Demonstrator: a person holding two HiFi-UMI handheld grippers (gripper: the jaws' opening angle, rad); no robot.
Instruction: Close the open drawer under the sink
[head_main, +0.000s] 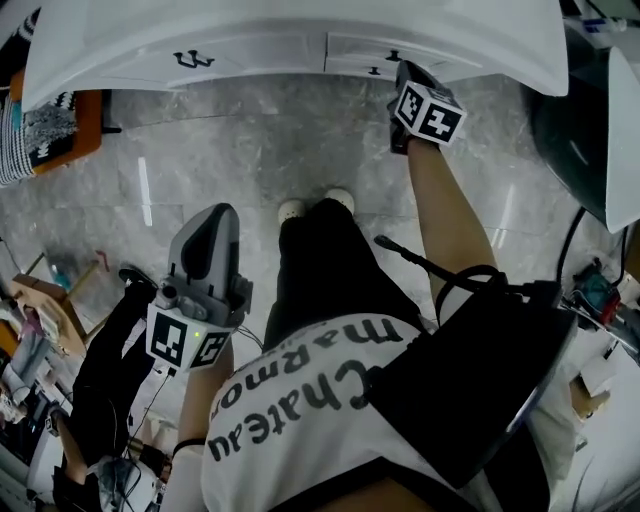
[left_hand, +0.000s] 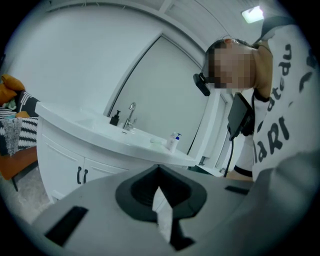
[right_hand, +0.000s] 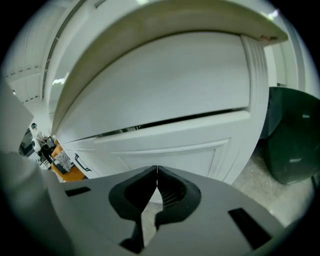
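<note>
Right gripper (head_main: 403, 72): arm outstretched, angled down, jaws closed and empty, tips near the vanity drawer (right_hand: 170, 147). Left gripper (head_main: 214, 215): held back by the hip, jaws closed, empty.

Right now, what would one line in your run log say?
left gripper: shut, empty | right gripper: shut, empty, facing drawer | drawer: thin dark gap above front

Floor (head_main: 250, 140): grey marbled tile, glossy, with pale streaks of reflected light.
Wall (left_hand: 75, 60): plain white.
Ceiling light (left_hand: 252, 14): one bright rectangular panel, lit.
Frosted panel (left_hand: 165, 95): pale, in a white frame.
Orange seat (head_main: 85, 135): far left, carrying a black-and-white patterned cloth (head_main: 45, 125).
Dark green bin (head_main: 570, 120): right side, standing on the floor.
</note>
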